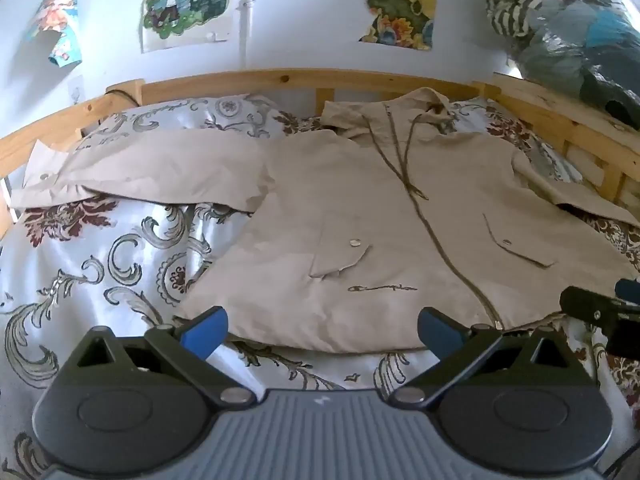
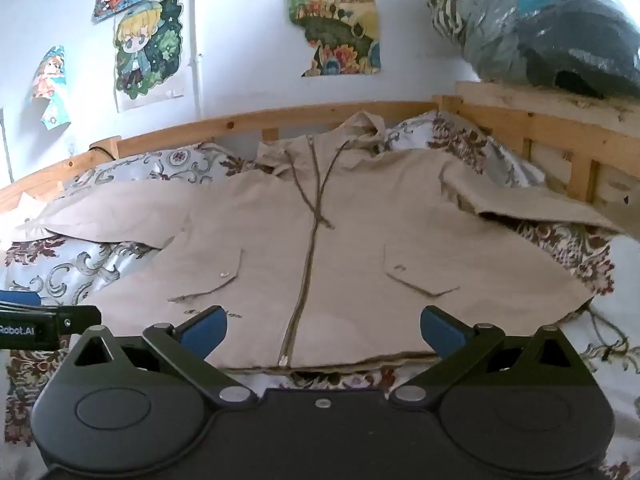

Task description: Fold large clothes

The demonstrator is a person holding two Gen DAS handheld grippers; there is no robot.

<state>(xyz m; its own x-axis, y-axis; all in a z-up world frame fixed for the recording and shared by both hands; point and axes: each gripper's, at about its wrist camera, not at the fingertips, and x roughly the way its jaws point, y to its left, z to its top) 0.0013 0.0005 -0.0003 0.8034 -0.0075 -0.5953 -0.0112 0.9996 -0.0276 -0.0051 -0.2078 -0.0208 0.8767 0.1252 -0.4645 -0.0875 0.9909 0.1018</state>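
The beige zip-up jacket (image 1: 360, 216) lies spread front-up on the bed in front of you, zipper closed down the middle, hood towards the wooden headboard (image 1: 280, 78) and hem towards your grippers. Its sleeve on the left of the picture (image 1: 132, 168) stretches out flat across the floral bedspread (image 1: 100, 264); the other sleeve (image 2: 520, 200) runs out to the right, its end near the slatted side rail (image 2: 560, 136). Two flapped pockets sit either side of the zipper, and small lettering shows below the left-hand one (too blurred to read with confidence).

Your left gripper (image 1: 322, 330) hangs just short of the hem, over its left half, both blue fingers (image 1: 204, 330) spread wide with nothing between them but the jacket's lower edge and bedspread beyond. Your right gripper (image 2: 323, 330) is the same: fingers (image 2: 442, 330) fully apart, empty, with the zipper's bottom end lying a little left of centre in the gap between them. Neither set of pads touches the cloth. In the left wrist view the tip of the right gripper pokes in at the right edge, close beside the hem's right corner.

Further out, cartoon posters (image 2: 148, 48) hang on the pale wall, and a clear plastic bag of bundled clothes (image 2: 540, 28) rests on the upper right ledge.
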